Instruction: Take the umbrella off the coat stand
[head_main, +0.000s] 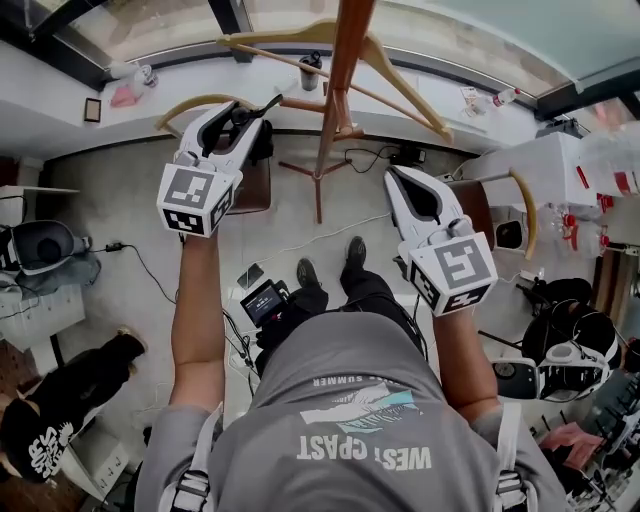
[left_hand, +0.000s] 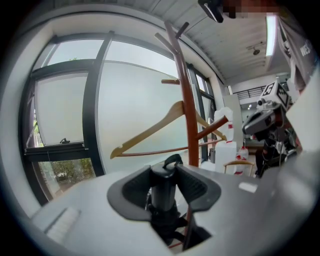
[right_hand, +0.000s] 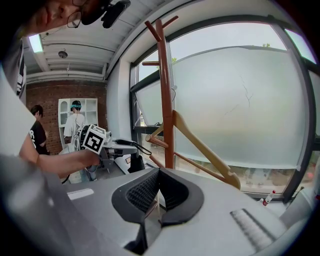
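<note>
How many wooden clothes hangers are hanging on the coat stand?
1. The wooden hanger hangs from the coat stand, in front of the window. I see no other, though the stand could hide one.

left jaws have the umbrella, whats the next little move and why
Probably draw the left gripper back toward the body, away from the coat stand. Its jaws are clamped on the black umbrella, yet the stand's pegs and the wooden hanger sit close ahead, so it likely needs clearance.
</note>
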